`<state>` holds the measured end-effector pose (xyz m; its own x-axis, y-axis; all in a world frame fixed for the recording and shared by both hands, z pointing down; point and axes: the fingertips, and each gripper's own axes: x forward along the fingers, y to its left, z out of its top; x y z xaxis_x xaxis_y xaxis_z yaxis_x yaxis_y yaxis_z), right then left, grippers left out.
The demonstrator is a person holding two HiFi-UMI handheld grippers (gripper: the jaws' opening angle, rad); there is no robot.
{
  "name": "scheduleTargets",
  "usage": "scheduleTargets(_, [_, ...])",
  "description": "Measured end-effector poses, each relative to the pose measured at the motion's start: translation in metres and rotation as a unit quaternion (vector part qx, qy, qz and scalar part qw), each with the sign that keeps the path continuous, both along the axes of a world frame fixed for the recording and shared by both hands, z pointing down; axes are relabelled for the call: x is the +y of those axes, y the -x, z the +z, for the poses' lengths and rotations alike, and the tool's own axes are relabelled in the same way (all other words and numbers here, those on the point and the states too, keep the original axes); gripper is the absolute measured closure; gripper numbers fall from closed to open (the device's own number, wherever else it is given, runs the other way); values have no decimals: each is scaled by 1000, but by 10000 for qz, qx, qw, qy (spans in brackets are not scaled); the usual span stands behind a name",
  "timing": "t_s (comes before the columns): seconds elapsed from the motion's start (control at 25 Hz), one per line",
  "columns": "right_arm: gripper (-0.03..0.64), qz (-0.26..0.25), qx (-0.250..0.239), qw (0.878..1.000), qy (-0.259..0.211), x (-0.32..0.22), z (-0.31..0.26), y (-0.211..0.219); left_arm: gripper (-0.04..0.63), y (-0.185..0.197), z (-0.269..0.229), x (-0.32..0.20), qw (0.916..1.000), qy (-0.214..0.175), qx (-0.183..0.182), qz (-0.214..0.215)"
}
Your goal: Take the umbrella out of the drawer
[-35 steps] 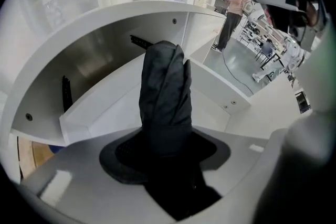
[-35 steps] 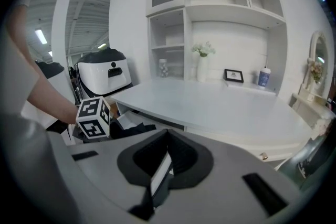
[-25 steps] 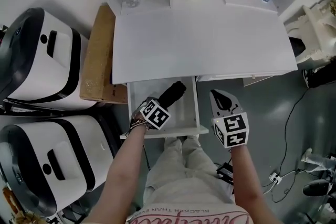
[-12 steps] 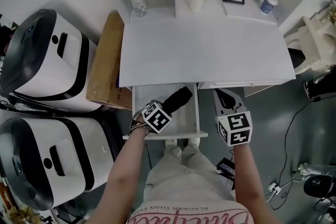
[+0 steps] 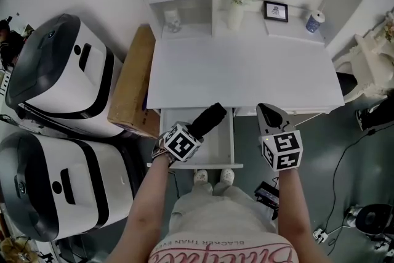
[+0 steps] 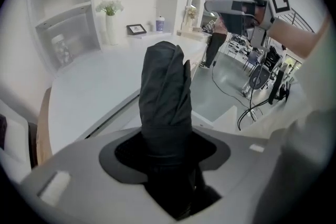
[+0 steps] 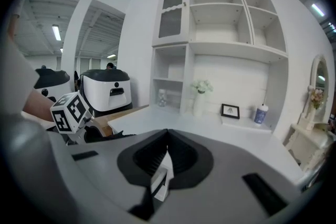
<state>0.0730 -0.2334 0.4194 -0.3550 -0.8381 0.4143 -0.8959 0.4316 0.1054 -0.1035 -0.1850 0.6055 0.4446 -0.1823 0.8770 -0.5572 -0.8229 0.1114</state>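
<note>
- Step in hand: lifting out. The left gripper (image 5: 194,130) pinches the folded black umbrella (image 5: 208,119) by its lower end.
- The umbrella tilts up above the open drawer (image 5: 230,143), with its top near the worktop's (image 5: 246,74) front edge, at the left half.
- The right gripper (image 5: 267,111) is pressed together and empty. It hangs just right of the drawer, off the front edge.
- Next move, as a judgement: raise the umbrella clear of the drawer walls and front edge, keeping the pinch firm because the fabric looks slippery.
- Vase (image 5: 236,8), picture frame (image 5: 275,10) and cup (image 5: 315,21) stand along the far edge, well apart from the umbrella.
- A cardboard box (image 5: 132,80) sits at the left edge. Only the front edge seems in the way.
</note>
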Motion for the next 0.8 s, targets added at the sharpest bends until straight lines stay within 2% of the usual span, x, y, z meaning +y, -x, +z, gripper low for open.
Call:
scheduleTargets(0.32, [609,-80,-21,9995,-307,-8,-27,2,357,-2,-45,-14,9974,-487,367,-395])
scheduleTargets(0.48, [609,-148,-92,9987,-482,-12,-44,8,356,0,-68,-21,9950,-744,413,-528])
scheduleTargets(0.8, [609,-253,-330,9950,-909,-14,-80,21,356,8,-122,-46,9819,-1487,758,-891])
